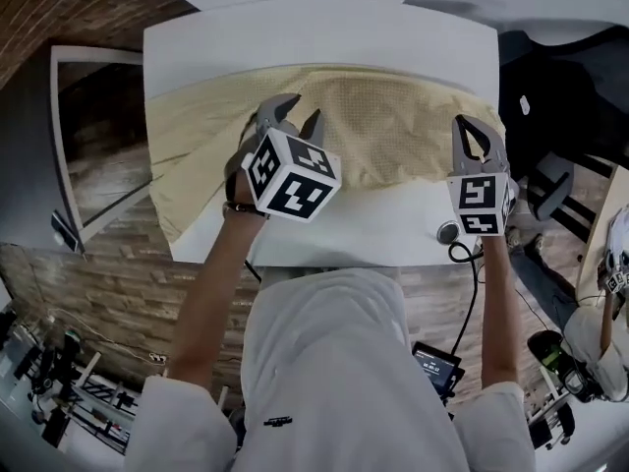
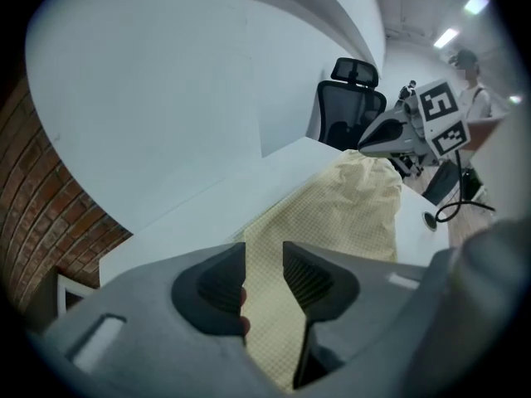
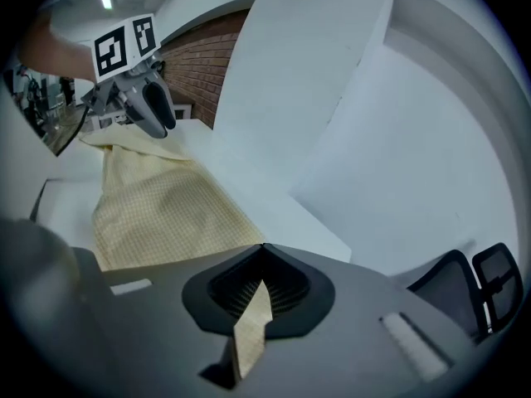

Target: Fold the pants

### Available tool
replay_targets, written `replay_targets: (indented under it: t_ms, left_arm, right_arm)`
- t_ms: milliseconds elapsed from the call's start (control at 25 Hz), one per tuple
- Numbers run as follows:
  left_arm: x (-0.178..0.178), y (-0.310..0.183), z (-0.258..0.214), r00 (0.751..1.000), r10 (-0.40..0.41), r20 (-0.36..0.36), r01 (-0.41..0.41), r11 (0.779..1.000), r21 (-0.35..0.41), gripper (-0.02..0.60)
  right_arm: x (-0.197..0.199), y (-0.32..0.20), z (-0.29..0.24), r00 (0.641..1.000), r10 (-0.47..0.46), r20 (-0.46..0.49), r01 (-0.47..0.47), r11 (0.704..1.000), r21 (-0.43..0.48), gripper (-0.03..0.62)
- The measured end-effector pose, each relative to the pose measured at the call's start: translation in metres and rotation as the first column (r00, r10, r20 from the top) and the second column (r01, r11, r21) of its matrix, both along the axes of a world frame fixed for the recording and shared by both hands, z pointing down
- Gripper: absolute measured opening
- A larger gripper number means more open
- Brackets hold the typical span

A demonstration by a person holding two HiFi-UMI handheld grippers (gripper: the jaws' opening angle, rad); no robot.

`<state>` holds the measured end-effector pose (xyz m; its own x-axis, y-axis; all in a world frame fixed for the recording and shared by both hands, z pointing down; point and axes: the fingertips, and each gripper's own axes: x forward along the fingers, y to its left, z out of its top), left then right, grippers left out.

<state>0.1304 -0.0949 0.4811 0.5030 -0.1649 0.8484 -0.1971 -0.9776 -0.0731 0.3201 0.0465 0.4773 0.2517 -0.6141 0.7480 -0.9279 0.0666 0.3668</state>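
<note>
Pale yellow checked pants (image 1: 393,126) lie spread across the white table (image 1: 295,37), bunched toward the right. My left gripper (image 1: 293,118) hovers over the cloth's left-middle part. Its jaws stand apart, and fabric (image 2: 348,206) shows in the gap between them (image 2: 264,276) without the pads pressing on it. My right gripper (image 1: 476,136) is at the pants' right end, shut (image 3: 259,293) on a narrow strip of the yellow cloth that sticks out between the closed pads. The rest of the pants (image 3: 158,206) trails from there toward the left gripper (image 3: 149,106).
A round cable port (image 1: 448,232) with a black cord sits near the table's front right corner. A black office chair (image 2: 348,98) stands beyond the table's end. A framed panel (image 1: 93,146) is left of the table, and another person (image 1: 609,293) is at the far right.
</note>
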Motion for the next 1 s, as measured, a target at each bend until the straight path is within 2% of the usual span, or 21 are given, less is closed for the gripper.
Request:
replay_targets:
  t_ms: [240, 480, 720, 1000]
  left_arm:
    - [-0.057, 0.01, 0.002, 0.995, -0.103, 0.0, 0.103, 0.993, -0.062, 0.092]
    - [-0.126, 0.025, 0.023, 0.973, -0.231, 0.025, 0.232, 0.964, -0.13, 0.089]
    - [-0.197, 0.019, 0.038, 0.935, -0.353, 0.035, 0.354, 0.923, -0.152, 0.091]
    - [-0.27, 0.016, 0.063, 0.898, -0.429, 0.096, 0.438, 0.891, -0.117, 0.091]
  right_arm:
    - [-0.067, -0.026, -0.013, 0.996, -0.077, 0.041, 0.076, 0.997, 0.033, 0.008]
    - [-0.137, -0.059, -0.024, 0.973, -0.226, 0.046, 0.224, 0.973, 0.051, 0.008]
    - [-0.204, -0.091, -0.021, 0.924, -0.38, 0.049, 0.379, 0.925, 0.023, 0.008]
    - [-0.278, -0.121, -0.007, 0.822, -0.567, 0.049, 0.567, 0.823, 0.001, 0.008]
